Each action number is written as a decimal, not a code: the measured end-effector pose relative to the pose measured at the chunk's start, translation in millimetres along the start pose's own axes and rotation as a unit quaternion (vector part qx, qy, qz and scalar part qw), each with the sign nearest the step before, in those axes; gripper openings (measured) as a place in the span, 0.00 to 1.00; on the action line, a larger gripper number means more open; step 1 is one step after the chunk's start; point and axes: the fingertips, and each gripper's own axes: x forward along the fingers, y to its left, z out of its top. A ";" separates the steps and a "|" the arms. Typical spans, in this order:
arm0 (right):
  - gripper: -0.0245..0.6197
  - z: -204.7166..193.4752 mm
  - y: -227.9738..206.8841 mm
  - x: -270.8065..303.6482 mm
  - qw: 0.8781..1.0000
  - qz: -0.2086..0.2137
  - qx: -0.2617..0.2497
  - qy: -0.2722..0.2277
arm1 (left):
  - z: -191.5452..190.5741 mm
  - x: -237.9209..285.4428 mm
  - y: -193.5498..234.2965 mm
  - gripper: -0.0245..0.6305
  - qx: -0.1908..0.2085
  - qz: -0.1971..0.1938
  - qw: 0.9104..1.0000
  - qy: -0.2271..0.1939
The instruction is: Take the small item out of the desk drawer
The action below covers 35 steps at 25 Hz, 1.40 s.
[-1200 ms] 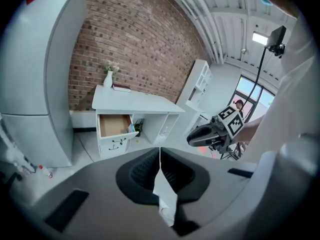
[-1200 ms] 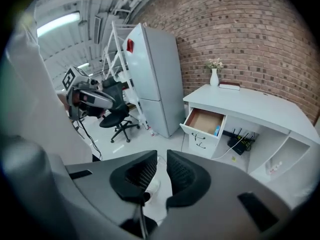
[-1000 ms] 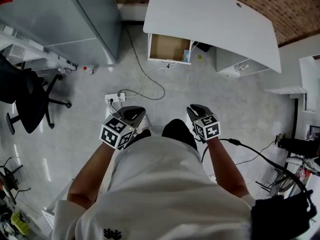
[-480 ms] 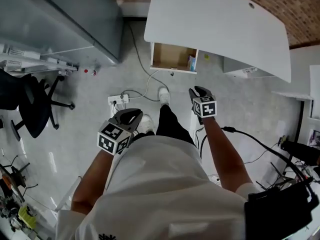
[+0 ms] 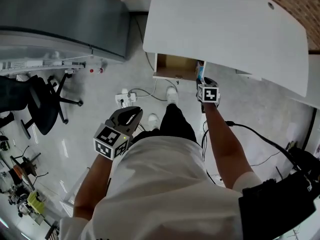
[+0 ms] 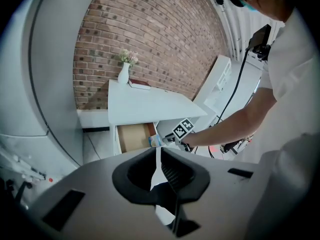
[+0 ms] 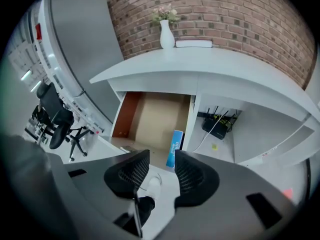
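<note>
The white desk (image 5: 225, 24) has its drawer (image 5: 175, 64) pulled open, showing a brown floor. A small blue box (image 5: 200, 70) stands upright at the drawer's right front corner. My right gripper (image 5: 206, 84) is stretched out just short of that box. In the right gripper view the box (image 7: 175, 146) sits just beyond the right gripper (image 7: 162, 166), whose jaws are opening with nothing between them. My left gripper (image 5: 129, 115) hangs low by the person's left hip, far from the drawer. Its jaws are together and hold nothing (image 6: 159, 169).
A grey cabinet (image 5: 65, 9) stands left of the desk. A black office chair (image 5: 40, 104) is at the far left. A power strip (image 5: 125, 98) and cables lie on the floor before the drawer. A vase (image 7: 167, 34) and a book (image 7: 194, 43) rest on the desk.
The person has stepped toward the desk. My right gripper has reached forward from hip height to the drawer's front right corner. The left gripper stayed low at the side.
</note>
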 end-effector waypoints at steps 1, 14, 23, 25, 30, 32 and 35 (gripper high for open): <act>0.32 0.9 -5.1 8.0 1.000 -0.002 0.003 0.007 | 5.0 5.1 2.3 0.07 -0.002 0.004 1.000 0.002; 0.34 14.6 -32.1 91.4 0.998 -0.021 0.024 0.057 | 27.7 49.7 33.3 0.07 -0.026 0.028 0.999 0.017; 0.25 18.9 -37.7 100.5 0.996 -0.034 0.038 0.075 | 34.0 42.8 44.5 0.07 -0.039 0.038 0.998 0.012; 0.24 19.6 -38.7 100.0 0.995 -0.036 0.049 0.074 | 30.9 40.2 46.4 0.07 -0.045 0.041 0.998 0.012; 0.21 23.9 -36.4 95.2 0.995 -0.043 0.054 0.066 | 24.6 32.2 50.9 0.07 -0.047 0.043 0.998 0.005; 0.21 28.1 -32.6 90.8 0.996 -0.043 0.050 0.061 | 22.3 26.8 51.1 0.07 -0.048 0.043 0.998 -0.002; 0.21 34.0 -25.2 82.7 0.997 -0.042 0.045 0.053 | 15.8 17.4 49.6 0.07 -0.048 0.040 0.998 -0.009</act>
